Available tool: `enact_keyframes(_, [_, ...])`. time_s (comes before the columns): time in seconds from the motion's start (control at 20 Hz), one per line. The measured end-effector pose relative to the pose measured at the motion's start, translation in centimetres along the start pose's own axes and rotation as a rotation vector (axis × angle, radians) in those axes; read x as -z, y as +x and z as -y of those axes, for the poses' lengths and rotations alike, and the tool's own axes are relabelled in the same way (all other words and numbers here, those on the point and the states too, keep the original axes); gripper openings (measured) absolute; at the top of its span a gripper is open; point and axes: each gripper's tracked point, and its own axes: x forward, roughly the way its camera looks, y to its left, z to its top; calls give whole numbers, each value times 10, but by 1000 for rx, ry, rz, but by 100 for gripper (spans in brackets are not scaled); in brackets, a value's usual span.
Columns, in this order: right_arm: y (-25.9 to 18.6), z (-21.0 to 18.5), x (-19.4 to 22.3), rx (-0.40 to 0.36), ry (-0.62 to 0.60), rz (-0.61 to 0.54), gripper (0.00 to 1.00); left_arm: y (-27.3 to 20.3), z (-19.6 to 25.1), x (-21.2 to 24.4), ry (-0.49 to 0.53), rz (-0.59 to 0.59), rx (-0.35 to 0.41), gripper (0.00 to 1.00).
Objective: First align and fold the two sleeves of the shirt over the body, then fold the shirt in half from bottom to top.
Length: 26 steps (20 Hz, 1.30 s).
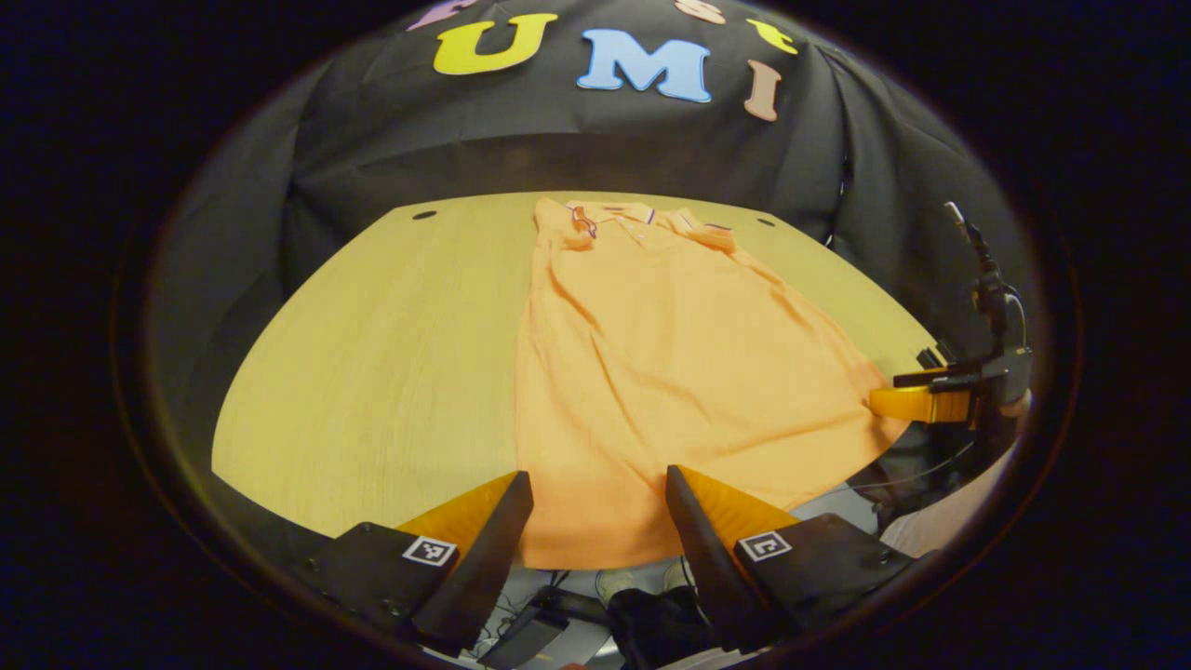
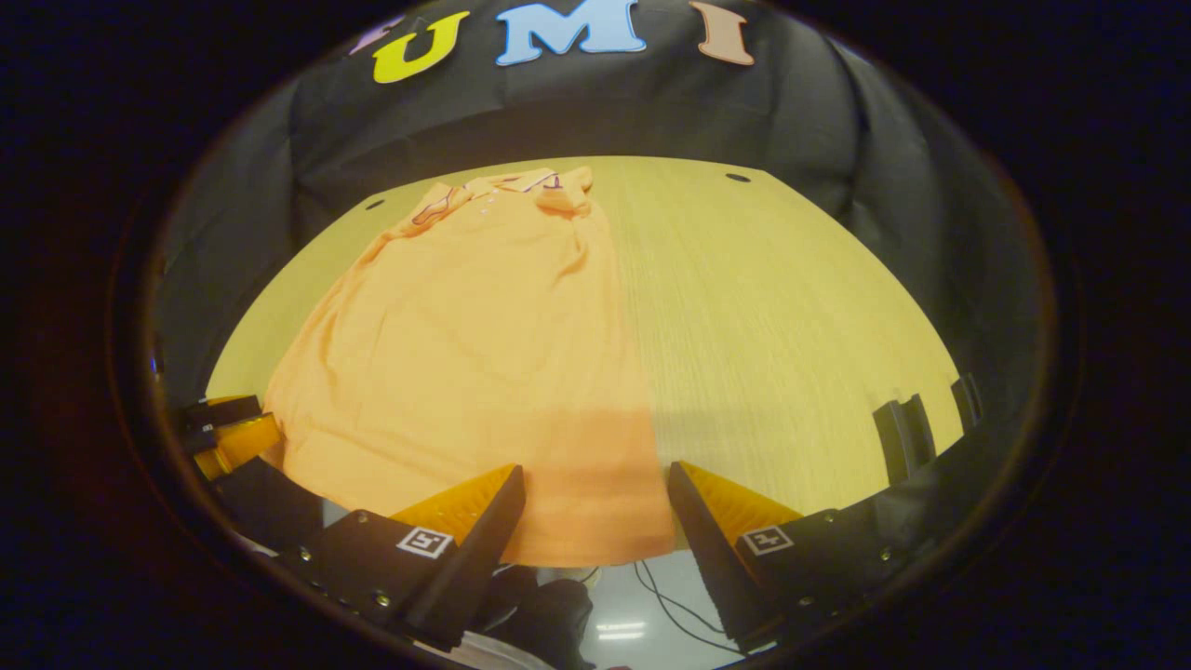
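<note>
**Both tools wide open at the shirt's bottom hem, nothing gripped**

Orange polo shirt (image 1: 642,372) lay flat on the wooden counter (image 1: 372,354), collar at the far edge by the black cloth wall, bottom hem at the near counter edge. Both sleeves looked already folded in over the body; shirt was a long narrow shape with some wrinkles.

Left gripper view: left tool (image 1: 600,507) was spread wide, fingers either side of the hem's left part. One finger (image 1: 484,549) sat over the counter's near edge just left of the fabric, the other over the hem further right. No fabric between them pinched; cannot tell if the tips touched the cloth or hung just above. Hem edge ran between the fingers, floor and cables below it.

Same view, far right: right tool (image 1: 916,391) sat at the shirt's bottom right corner, close to or touching the fabric edge, with a hand (image 1: 1010,409) behind it.

Right gripper view: right tool (image 2: 595,507) also wide, fingers straddling the hem's right corner. Shirt (image 2: 465,354) edge fell between them, bare counter (image 2: 791,307) under the right finger (image 2: 707,530). Nothing clamped. Left tool (image 2: 228,428) showed at the far left by the shirt's other bottom corner; its opening was unclear from here.
</note>
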Motion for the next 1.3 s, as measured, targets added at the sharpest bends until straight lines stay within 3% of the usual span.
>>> enact_keyframes(0.25, [-3, 1, 1, -7, -1, -1, 96, -6, -6, 5, -23, -9, -25, 95])
enact_keyframes(0.5, [-3, -1, 3, 5, -15, 5, 96, 1, -4, 7, 27, -30, -51, 96])
enact_keyframes(0.6, [-2, -3, 3, -2, -22, 6, 95, 3, -5, 6, 50, -39, -76, 94])
enact_keyframes(0.65, [-2, -5, 2, -5, -23, 7, 93, 6, -9, 6, 56, -41, -91, 87])
enact_keyframes(0.7, [-2, -5, 3, -5, -30, 6, 78, 6, -4, 4, 50, -34, -89, 77])
enact_keyframes(0.75, [-1, -5, 2, -7, -34, 3, 77, 6, -2, 6, 53, -44, -88, 69])
enact_keyframes(0.8, [0, -8, 2, -20, -30, 4, 77, 5, 0, 3, 53, -33, -92, 68])
enact_keyframes(0.85, [-1, -8, 2, -23, -17, 7, 53, 8, 1, 2, 22, -29, -117, 47])
enact_keyframes(0.9, [0, -9, 0, -29, -35, 5, 50, 9, 4, 1, 26, -30, -114, 25])
enact_keyframes(1.0, [-2, -15, 3, -57, -34, 6, 45, 12, 10, 4, 41, -28, -132, 24])
enact_keyframes(1.05, [-3, -16, 1, -70, -25, 9, 18, 12, 12, 0, 57, -36, -137, 7])
enact_keyframes(1.15, [-7, -18, -12, -76, -43, 15, 19, 14, 15, -1, 61, -40, -145, 7])
enact_keyframes(1.2, [-2, -17, 1, -86, -44, 9, 1, 15, 16, -2, 49, -42, -151, 7])
enact_keyframes(1.3, [-1, -19, 0, -108, -28, 6, 1, 15, 15, -2, 20, -51, -166, 7])
